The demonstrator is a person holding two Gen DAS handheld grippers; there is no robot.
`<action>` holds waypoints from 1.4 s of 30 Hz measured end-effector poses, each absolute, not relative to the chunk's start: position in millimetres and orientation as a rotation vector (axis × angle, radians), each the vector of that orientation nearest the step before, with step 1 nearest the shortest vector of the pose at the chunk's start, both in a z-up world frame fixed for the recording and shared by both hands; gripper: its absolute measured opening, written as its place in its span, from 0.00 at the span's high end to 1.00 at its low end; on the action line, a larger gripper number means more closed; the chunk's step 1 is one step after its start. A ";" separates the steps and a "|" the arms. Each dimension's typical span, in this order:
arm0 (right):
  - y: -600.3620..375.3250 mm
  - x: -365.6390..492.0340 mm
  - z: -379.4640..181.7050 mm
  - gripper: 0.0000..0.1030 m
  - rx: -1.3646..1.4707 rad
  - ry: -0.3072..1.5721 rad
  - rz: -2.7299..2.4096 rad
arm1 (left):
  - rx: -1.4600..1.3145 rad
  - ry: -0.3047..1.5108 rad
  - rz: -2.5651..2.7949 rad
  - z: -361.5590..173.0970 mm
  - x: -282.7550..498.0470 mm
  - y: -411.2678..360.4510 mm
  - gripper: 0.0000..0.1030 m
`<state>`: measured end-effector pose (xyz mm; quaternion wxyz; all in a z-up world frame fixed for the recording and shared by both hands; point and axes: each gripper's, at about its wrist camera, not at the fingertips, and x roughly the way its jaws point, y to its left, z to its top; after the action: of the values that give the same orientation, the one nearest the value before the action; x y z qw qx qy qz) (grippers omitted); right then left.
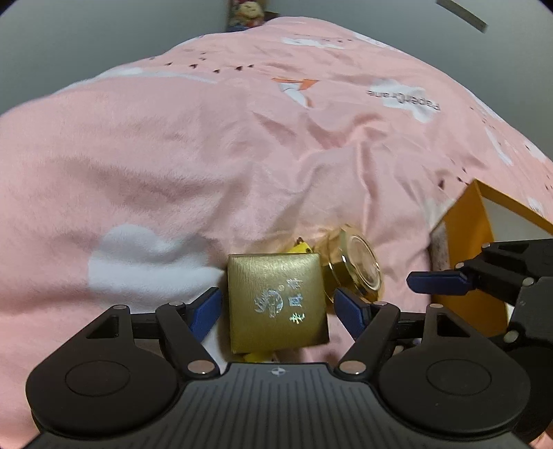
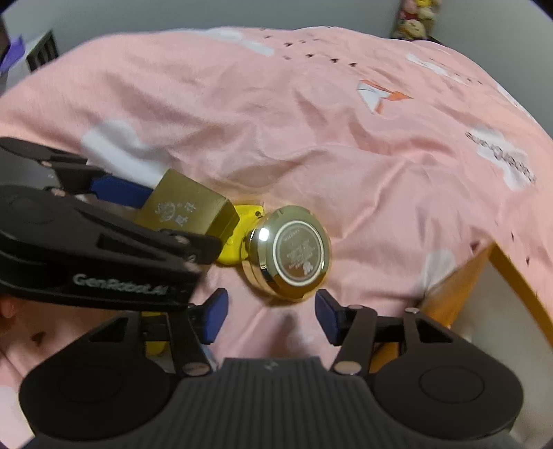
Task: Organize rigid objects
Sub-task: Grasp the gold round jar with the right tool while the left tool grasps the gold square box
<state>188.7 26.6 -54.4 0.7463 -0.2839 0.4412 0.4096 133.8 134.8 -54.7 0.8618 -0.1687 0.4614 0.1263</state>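
Observation:
A square gold box (image 1: pixel 276 300) with silver lettering lies on the pink bedspread (image 1: pixel 172 155) between the blue pads of my left gripper (image 1: pixel 278 309); the pads flank it with small gaps. The box also shows in the right wrist view (image 2: pixel 188 210). A round gold compact (image 1: pixel 359 266) leans tilted just right of the box. In the right wrist view the compact (image 2: pixel 293 254) lies just beyond my open, empty right gripper (image 2: pixel 271 316). A yellow object (image 2: pixel 238 238) lies under and between the box and compact, mostly hidden.
An open orange box (image 1: pixel 473 248) with a pale inside sits at the right, beside the right gripper; it also shows in the right wrist view (image 2: pixel 511 276). The bedspread is wrinkled. Plush toys (image 2: pixel 414 17) stand at the far edge by the grey wall.

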 end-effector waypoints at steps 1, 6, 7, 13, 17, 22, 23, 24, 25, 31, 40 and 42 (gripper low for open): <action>30.5 190.4 -57.6 0.45 -0.645 0.966 0.903 | -0.355 0.968 0.272 -56.8 134.8 135.0 0.18; 44.3 197.0 -68.6 0.45 -0.711 0.968 0.907 | -0.363 0.946 0.282 -64.6 131.7 136.3 0.30; 46.9 197.3 -70.5 0.45 -0.727 0.963 0.904 | -0.369 0.940 0.275 -64.3 130.8 136.6 0.30; 60.3 199.5 -81.3 0.41 -0.791 0.963 0.895 | -0.410 0.911 0.262 -60.7 123.0 143.6 0.31; 69.5 201.2 -84.5 0.40 -0.844 0.958 0.877 | -0.436 0.904 0.258 -62.3 121.7 148.8 0.31; 80.1 202.0 -94.0 0.36 -0.915 0.951 0.856 | -0.463 0.902 0.252 -64.0 121.9 152.3 0.31; 81.6 202.8 -95.4 0.35 -0.920 0.954 0.853 | -0.464 0.902 0.252 -64.1 122.1 152.3 0.31; 82.3 203.7 -96.6 0.37 -0.924 0.958 0.848 | -0.465 0.902 0.252 -64.4 122.2 152.5 0.31; 82.1 204.9 -96.9 0.39 -0.920 0.963 0.843 | -0.465 0.903 0.251 -64.5 122.5 152.3 0.31; 68.8 207.9 -84.1 0.60 -0.858 0.967 0.849 | -0.463 0.903 0.253 -63.8 121.9 151.5 0.31; 40.4 216.9 -51.5 0.74 -0.684 1.020 0.873 | -0.452 0.905 0.258 -70.1 128.5 150.3 0.28; 40.1 222.0 -57.2 0.73 -0.695 1.009 0.839 | -0.422 0.908 0.264 -72.8 130.4 147.4 0.29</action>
<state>222.0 40.1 -57.2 0.7367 -0.3166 0.4595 0.3820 130.4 147.4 -72.8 0.8689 -0.2019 0.4339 0.1264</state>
